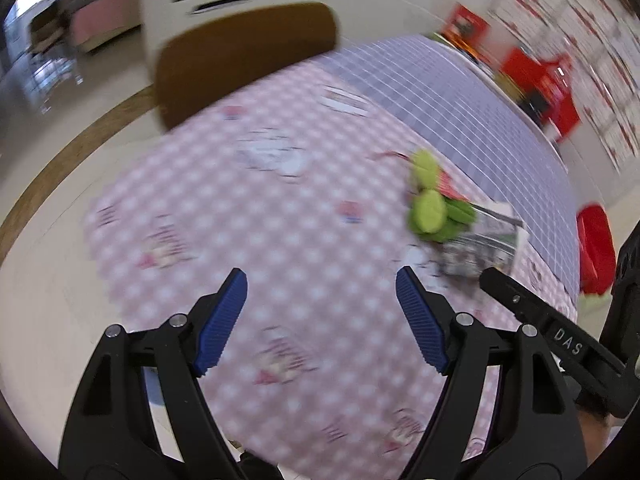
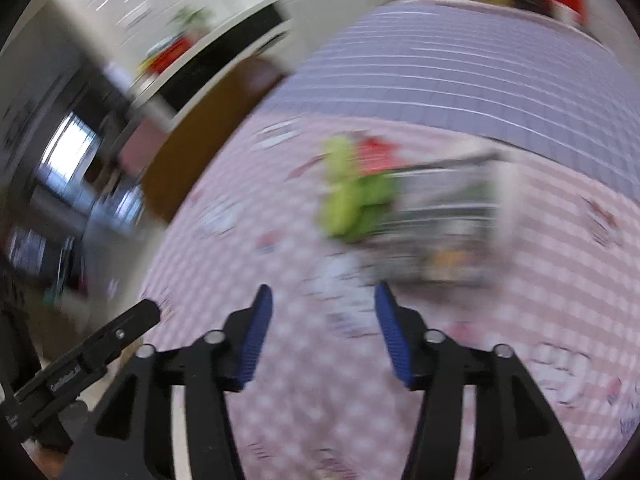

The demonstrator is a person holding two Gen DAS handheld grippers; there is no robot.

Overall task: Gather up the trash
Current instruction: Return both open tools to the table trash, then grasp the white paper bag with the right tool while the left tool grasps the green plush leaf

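Both claws empty: left gripper [image 1: 321, 276] spread wide, right gripper [image 2: 323, 295] parted less. Trash heaped mid-table on pink checked tablecloth [image 1: 224, 216]: lime-green round wrapper pieces [image 1: 430, 204] touching crumpled silvery printed packet [image 1: 480, 240], red scrap [image 1: 452, 186] beneath, probably foil; heavy blur. Best approached slowly from above, closing on the packet's raised folded edge, thin and crinkly.

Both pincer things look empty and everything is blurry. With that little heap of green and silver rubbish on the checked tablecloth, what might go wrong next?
1. Both views are smeared, so aiming at the green pieces may be off.
2. The silvery wrapper lies flat beside them; a hand-held gripper might pinch the tablecloth with it.
3. The right hand-held gripper and left hand-held gripper, both open, sit close together and could bump.
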